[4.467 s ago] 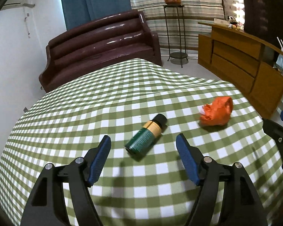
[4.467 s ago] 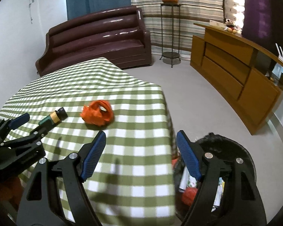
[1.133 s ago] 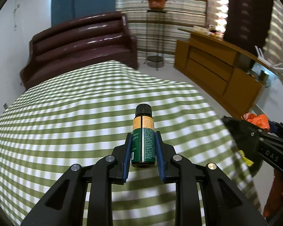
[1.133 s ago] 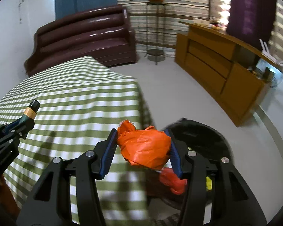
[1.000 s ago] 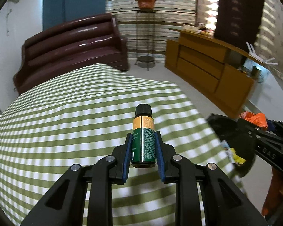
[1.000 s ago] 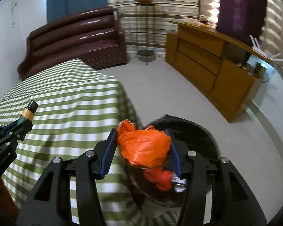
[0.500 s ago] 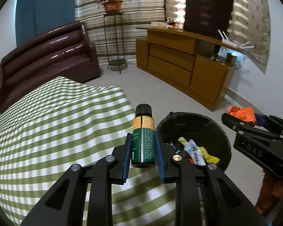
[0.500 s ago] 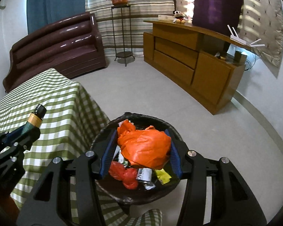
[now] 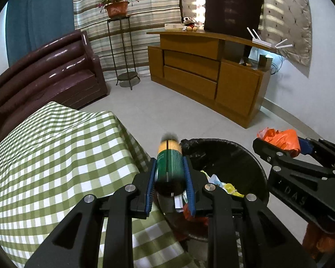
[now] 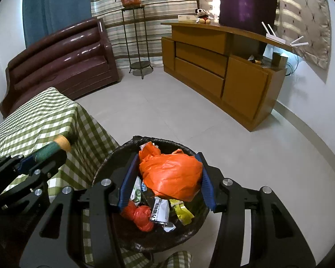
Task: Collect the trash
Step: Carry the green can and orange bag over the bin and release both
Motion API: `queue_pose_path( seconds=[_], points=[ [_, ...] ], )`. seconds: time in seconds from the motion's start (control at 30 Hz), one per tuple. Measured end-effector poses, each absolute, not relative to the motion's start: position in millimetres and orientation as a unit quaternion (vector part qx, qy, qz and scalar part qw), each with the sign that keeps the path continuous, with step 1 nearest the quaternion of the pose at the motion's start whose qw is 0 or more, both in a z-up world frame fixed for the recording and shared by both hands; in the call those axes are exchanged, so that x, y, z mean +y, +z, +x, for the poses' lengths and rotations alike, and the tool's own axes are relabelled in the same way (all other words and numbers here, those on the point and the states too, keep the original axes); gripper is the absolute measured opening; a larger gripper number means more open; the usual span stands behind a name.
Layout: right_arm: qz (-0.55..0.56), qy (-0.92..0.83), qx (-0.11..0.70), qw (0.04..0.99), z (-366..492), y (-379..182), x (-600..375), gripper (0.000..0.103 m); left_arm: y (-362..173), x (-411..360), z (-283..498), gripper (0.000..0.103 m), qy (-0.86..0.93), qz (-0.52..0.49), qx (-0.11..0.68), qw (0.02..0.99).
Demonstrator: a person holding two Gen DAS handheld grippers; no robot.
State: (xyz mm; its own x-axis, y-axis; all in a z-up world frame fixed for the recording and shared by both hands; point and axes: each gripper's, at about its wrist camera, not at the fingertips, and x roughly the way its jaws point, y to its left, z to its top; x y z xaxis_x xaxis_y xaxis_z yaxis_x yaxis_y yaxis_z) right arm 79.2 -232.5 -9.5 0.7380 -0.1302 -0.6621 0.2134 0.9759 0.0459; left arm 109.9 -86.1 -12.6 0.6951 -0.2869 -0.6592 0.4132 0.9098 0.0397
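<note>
Inspecting both wrist views, we find each tool loaded and held over the black-lined bin (image 10: 107, 163), which stands on the tiled floor (image 10: 189, 116) just beside the corner of the bench (image 9: 55, 156) with its green checked cloth. The left tool (image 9: 169, 162) is narrow, and its jaws have just been opening; the green bottle (image 9: 169, 167), with its gold band, lies between the blue pads, which appear to meet its sides. The bottle is blurred while the tool is sharp. It hangs over the near rim of the bin, at the edge of the bench. The right tool (image 10: 167, 156) stands about half wide and grips the crumpled orange bag (image 10: 170, 176) between its pads, directly above the bin's mouth. We note wrappers (image 10: 160, 211) and a smaller orange wad (image 10: 140, 217) already lying inside the bin. We cannot tell how firmly the left pads bear on the bottle.
</note>
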Motion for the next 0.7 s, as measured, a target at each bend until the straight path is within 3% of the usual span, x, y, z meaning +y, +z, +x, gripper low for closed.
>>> queue_pose_path(
  seconds=[0.1, 0.27, 0.7],
  points=[
    [0.065, -0.095, 0.348, 0.930, 79.7, -11.1, -236.0, 0.060, -13.7, -90.2, 112.4, 0.046, -0.186, 0.092, 0.341, 0.917],
    [0.065, -0.098, 0.347, 0.930, 79.9, -11.2, -238.7, 0.060, -13.6, -89.6, 112.8, 0.056, -0.182, 0.088, 0.340, 0.918],
    [0.063, -0.107, 0.342, 0.932, 68.4, -7.4, -238.7, 0.065, -6.8, -73.0, 103.8, 0.063, -0.167, 0.072, 0.338, 0.923]
  ],
)
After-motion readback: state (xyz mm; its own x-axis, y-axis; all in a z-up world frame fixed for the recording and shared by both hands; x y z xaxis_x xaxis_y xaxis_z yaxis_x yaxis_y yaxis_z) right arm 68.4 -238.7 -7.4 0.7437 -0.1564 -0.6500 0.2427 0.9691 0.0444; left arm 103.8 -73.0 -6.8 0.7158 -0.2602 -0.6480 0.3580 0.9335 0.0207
